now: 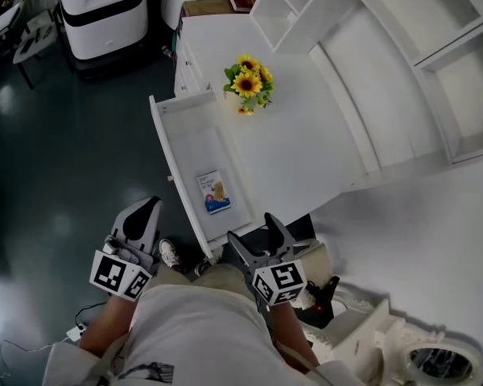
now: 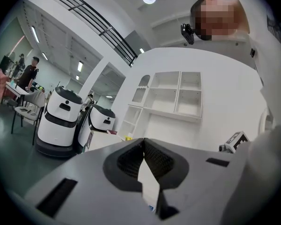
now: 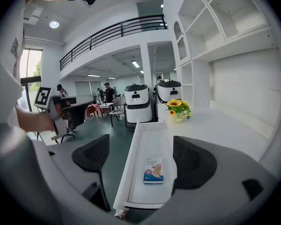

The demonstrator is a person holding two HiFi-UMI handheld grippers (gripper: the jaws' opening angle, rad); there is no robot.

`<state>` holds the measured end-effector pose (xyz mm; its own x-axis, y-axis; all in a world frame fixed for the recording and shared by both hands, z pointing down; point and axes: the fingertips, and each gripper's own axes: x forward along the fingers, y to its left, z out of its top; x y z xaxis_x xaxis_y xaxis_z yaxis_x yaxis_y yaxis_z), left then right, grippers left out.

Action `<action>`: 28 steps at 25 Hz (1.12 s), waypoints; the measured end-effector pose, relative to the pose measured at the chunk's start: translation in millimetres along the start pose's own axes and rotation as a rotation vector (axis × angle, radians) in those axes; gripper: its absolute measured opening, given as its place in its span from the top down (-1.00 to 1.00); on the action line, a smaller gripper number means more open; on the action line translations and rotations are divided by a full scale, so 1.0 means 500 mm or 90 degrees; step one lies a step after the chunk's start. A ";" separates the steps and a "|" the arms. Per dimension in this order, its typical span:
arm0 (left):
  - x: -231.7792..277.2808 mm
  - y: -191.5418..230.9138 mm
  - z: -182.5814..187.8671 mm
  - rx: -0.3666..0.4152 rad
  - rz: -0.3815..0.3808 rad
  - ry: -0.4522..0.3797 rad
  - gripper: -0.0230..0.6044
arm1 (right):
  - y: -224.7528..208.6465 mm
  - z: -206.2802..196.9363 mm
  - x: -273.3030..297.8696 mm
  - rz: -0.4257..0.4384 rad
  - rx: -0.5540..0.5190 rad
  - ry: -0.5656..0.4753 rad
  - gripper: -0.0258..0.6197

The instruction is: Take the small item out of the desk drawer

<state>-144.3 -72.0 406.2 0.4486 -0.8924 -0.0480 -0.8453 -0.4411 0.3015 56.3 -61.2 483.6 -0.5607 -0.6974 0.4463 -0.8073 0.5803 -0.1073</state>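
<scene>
White drawer [image 1: 185,147] holds the small packet [image 1: 214,192] near its front end; it looks light, thin, best pinched by an edge. Right gripper [image 1: 254,233] gapes before the drawer, left gripper [image 1: 147,210] pressed together, empty.

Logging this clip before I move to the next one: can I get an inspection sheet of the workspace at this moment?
Surface: white desk; its drawer stands pulled open.
Job's things: small packet lies flat in the drawer, neither gripper on it.
Clutter: sunflowers stand on the desk top.
Grippers: left gripper shut, nothing between its jaws; right gripper open and empty, short of the drawer's near end.
Cables: thin cable on the floor at lower left.
Surroundings: white shelf unit on the desk, white robots beyond it, dark glossy floor, people far off.
</scene>
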 end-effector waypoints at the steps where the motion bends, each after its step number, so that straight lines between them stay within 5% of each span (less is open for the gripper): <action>1: 0.011 0.001 0.003 0.005 0.000 -0.001 0.87 | -0.005 -0.001 0.014 0.006 0.000 0.005 -0.38; 6: 0.028 0.014 0.019 0.012 0.040 -0.006 0.87 | -0.028 -0.029 0.070 0.049 0.007 0.040 -0.38; 14: 0.006 0.024 -0.002 0.019 0.106 0.013 0.87 | -0.068 -0.184 0.209 0.100 0.028 0.179 -0.38; 28: -0.107 0.054 -0.038 0.019 0.252 0.046 0.87 | -0.114 -0.374 0.432 0.060 0.015 0.350 -0.45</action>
<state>-185.5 -34.1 434.9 0.1058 -0.9853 0.1341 -0.9644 -0.0688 0.2554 15.5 -166.1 752.2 -0.4577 -0.3173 0.8306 -0.7652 0.6163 -0.1863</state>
